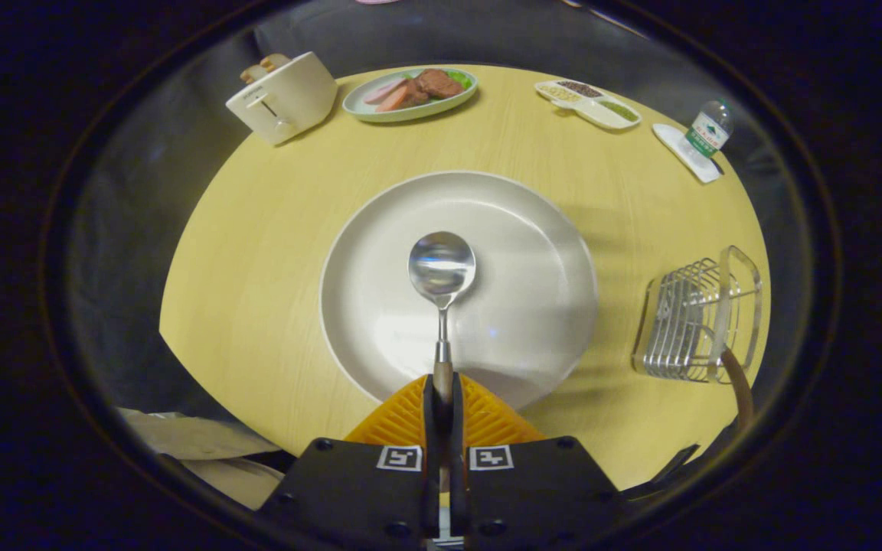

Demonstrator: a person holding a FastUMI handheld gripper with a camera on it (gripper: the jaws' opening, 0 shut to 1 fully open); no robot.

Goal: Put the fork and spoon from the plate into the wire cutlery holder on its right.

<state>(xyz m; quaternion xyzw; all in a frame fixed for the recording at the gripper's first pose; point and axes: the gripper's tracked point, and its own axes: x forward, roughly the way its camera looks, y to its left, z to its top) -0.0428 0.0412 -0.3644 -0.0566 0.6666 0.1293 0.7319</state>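
Round wooden counter (257, 252); white plate (533, 229) at centre, wire cutlery holder (697, 321) near right edge, one brown handle already inside. Spoon (442, 264) over plate, handle pinched by narrow gripper (442, 398). Spoon step underway; next, probably: swing right, tip bowl down, lower into holder.

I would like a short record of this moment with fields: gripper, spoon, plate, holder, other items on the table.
gripper: gripper shut on the spoon handle
spoon: spoon bowl over the middle of the plate, handle between the fingers
plate: plate white, no fork on it
holder: wire cutlery holder right of the plate; a brown handle sticks out of it
other items: toaster, food plate, divided dish, bottle
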